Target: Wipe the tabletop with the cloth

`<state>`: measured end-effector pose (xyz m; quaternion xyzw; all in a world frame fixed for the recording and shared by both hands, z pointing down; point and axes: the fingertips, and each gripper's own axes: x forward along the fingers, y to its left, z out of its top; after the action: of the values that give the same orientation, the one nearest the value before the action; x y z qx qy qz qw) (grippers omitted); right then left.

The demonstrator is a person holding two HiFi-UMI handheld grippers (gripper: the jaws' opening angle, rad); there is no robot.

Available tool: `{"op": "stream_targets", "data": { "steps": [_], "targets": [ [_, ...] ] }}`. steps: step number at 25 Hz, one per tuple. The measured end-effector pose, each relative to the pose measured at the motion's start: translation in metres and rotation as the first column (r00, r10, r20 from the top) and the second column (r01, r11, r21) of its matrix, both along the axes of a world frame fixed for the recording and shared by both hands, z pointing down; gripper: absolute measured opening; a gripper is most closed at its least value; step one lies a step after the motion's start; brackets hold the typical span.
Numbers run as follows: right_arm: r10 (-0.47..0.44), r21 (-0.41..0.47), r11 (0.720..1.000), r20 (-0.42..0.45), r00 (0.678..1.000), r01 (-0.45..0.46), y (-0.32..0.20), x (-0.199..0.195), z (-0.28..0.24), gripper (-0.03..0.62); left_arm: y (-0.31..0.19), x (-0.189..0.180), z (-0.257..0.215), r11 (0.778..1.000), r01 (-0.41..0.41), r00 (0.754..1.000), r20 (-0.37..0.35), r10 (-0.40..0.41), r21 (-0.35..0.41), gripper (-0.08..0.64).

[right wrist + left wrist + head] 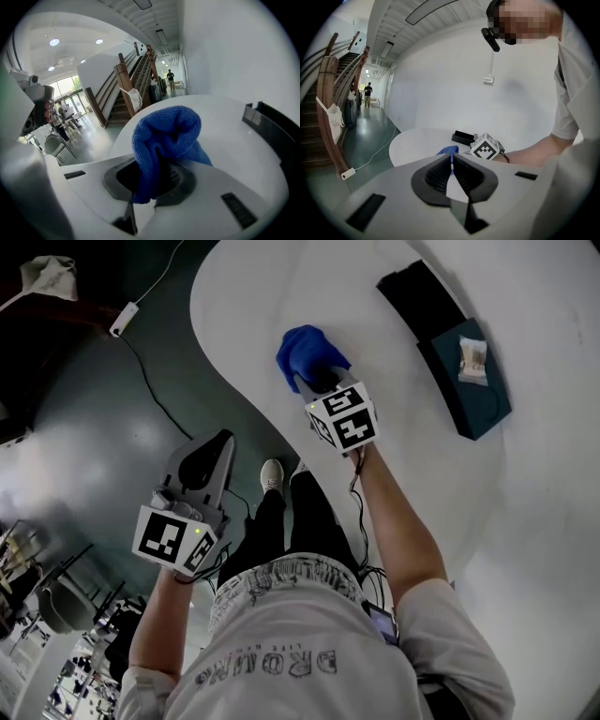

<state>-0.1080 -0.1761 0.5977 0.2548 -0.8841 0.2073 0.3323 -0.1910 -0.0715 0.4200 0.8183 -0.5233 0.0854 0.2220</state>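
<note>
One blue cloth [164, 136] sits clamped in my right gripper [157, 180], hiding its fingertips; my left gripper [452, 169] has its fingers closed, empty.

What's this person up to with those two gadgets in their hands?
A person is working at a white tabletop. The right gripper has its jaws clamped on a bunched blue microfibre cloth near the table's curved edge. The left gripper hangs off to the side over the floor, jaws together, holding nothing.

The blue cloth [165, 133] has its clamped end hidden between the jaws of the right gripper [157, 182]. The pale item [472, 360] on the dark tray [483, 411], far right, is too small to identify.
</note>
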Motion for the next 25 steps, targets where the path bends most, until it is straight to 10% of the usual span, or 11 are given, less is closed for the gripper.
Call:
{"op": "stream_targets", "data": {
  "steps": [25],
  "targets": [
    [0.140,-0.058,0.988,-0.039,0.989,-0.142,0.062,0.052,0.005,0.058,0.005,0.048,-0.001,0.980,-0.198,0.979,-0.044,0.198,0.013,0.031]
  ]
}}
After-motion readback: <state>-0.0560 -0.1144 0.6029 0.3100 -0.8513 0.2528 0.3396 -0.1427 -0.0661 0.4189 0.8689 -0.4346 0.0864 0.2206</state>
